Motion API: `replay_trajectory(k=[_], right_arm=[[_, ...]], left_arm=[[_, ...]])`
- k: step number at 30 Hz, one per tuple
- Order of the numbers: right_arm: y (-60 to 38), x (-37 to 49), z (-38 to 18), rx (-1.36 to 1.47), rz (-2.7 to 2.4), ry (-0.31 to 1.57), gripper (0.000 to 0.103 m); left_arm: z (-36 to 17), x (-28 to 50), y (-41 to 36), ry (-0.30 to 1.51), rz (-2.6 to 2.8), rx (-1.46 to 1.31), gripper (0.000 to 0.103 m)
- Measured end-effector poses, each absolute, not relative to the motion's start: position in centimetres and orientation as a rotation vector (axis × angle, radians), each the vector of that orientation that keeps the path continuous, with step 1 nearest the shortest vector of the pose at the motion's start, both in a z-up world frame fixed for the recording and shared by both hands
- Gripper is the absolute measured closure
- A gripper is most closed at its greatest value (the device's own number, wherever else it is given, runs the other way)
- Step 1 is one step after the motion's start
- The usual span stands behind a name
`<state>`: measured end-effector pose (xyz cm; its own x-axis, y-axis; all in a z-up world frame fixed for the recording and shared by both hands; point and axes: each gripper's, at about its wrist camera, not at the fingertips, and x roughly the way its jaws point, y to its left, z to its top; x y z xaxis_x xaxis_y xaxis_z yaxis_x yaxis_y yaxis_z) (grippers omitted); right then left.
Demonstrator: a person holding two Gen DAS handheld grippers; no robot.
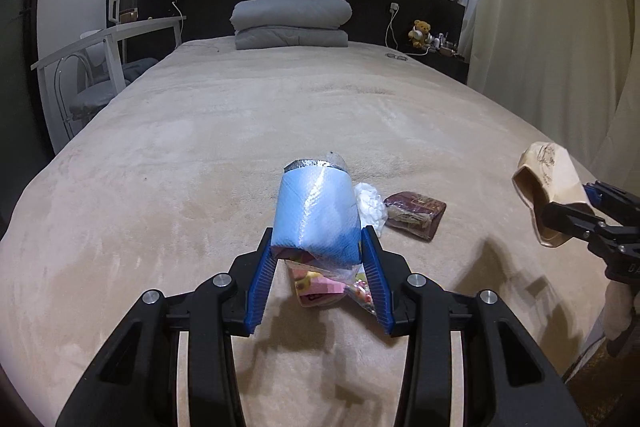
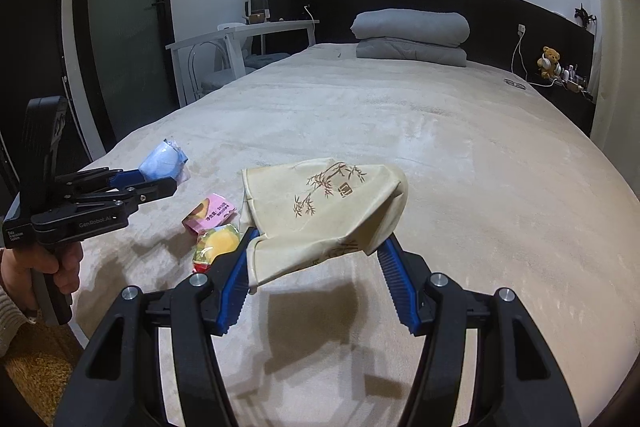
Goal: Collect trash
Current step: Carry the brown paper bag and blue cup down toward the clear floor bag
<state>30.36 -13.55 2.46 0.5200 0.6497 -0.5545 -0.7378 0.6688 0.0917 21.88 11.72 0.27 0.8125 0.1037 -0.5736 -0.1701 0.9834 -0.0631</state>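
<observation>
My left gripper (image 1: 318, 247) is shut on a light blue plastic wrapper (image 1: 316, 215) and holds it above the bed (image 1: 160, 187). It also shows in the right wrist view (image 2: 164, 159). Under it lie a pink snack packet (image 1: 316, 287) and a clear wrapper with yellow contents (image 2: 220, 241). A crumpled white tissue (image 1: 370, 203) and a dark red wrapper (image 1: 416, 213) lie to the right. My right gripper (image 2: 320, 247) is shut on a beige bag with a bamboo print (image 2: 324, 211), held open above the bed. The bag also shows in the left wrist view (image 1: 548, 183).
A folded grey quilt (image 1: 290, 23) lies at the head of the bed by the black headboard. A white desk and chair (image 1: 104, 59) stand on the left. A teddy bear (image 1: 420, 33) sits on the right nightstand. Curtains (image 1: 552, 27) hang at the right.
</observation>
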Motion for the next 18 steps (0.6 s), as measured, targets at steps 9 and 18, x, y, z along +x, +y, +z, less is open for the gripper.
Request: replay_trajectory(k=[9, 18], right_arm=[[-16.3, 26.2, 2.2, -0.151, 0.809, 0.604, 0.043], [-19.3, 22.1, 1.9, -0.119, 0.783, 0.616, 0.043]], left_arm=[[1.8, 17.9, 10.0, 0.532, 0.101, -0.113, 0.062], [2.3, 13.2, 8.4, 0.496, 0.091, -0.156, 0.062]])
